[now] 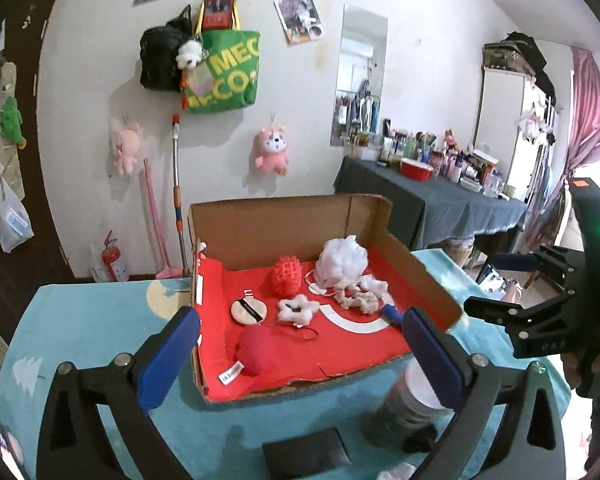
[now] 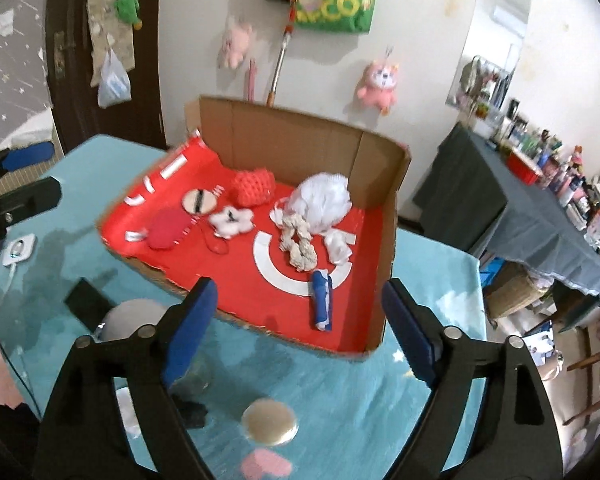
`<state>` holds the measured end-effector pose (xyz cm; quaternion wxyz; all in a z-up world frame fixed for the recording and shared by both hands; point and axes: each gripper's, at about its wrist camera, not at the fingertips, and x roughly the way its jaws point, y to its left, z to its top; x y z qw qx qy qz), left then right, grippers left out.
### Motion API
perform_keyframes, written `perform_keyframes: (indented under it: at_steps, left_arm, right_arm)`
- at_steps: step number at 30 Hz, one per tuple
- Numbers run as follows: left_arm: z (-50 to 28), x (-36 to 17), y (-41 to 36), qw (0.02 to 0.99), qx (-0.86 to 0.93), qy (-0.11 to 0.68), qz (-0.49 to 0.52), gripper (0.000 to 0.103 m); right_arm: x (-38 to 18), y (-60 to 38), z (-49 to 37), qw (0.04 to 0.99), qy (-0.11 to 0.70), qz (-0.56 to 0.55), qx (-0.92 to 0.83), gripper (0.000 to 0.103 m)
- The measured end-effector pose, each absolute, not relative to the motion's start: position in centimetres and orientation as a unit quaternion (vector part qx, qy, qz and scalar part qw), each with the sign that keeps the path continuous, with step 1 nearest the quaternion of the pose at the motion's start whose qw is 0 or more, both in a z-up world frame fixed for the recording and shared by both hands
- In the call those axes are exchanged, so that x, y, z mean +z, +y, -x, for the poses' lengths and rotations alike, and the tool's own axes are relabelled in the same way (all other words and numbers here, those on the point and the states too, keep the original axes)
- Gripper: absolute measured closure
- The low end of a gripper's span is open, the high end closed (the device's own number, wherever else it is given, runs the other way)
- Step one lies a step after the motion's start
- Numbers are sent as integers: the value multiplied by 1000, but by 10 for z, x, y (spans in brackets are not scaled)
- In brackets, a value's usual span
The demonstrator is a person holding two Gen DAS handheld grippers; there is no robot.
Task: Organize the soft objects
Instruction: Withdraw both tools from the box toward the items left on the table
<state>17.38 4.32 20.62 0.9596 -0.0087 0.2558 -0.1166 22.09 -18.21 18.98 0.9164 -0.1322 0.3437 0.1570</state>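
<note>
Nearest the lens, the left gripper (image 1: 300, 354) is held with jaws spread wide and nothing between them, low in the frame and aimed at the cardboard box (image 1: 288, 216). The soft objects are gathered at frame centre on the box's red lining, seemingly so they stay corralled: a red pouch (image 1: 258, 350), a powder puff (image 1: 249, 311), a white mesh sponge (image 1: 342, 260) and a knotted rope (image 1: 358, 298). The right gripper (image 2: 298, 334) hovers above the near box edge, jaws likewise spread and empty, over the teal tablecloth (image 2: 340, 392).

White wall (image 1: 300, 92), narrow mirror (image 1: 360, 76), pink curtain (image 1: 588, 128), grey-draped table (image 1: 440, 204)
</note>
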Motion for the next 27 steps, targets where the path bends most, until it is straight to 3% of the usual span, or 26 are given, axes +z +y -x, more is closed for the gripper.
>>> perform_keyframes:
  at_steps: [17,21,27]
  left_arm:
    - [-54,203,20,983,-92,155,23,0]
    - [-41,185,16,983,-98,154,30,0]
    - [-30,151,12,983,-84,156,40,0]
  right_arm:
    - [198,-201,-88,963,226,65,133,13]
    - [187,-210,-64,970,206,39,126,6]
    - [163,-218,-37,979,175,16,100,5]
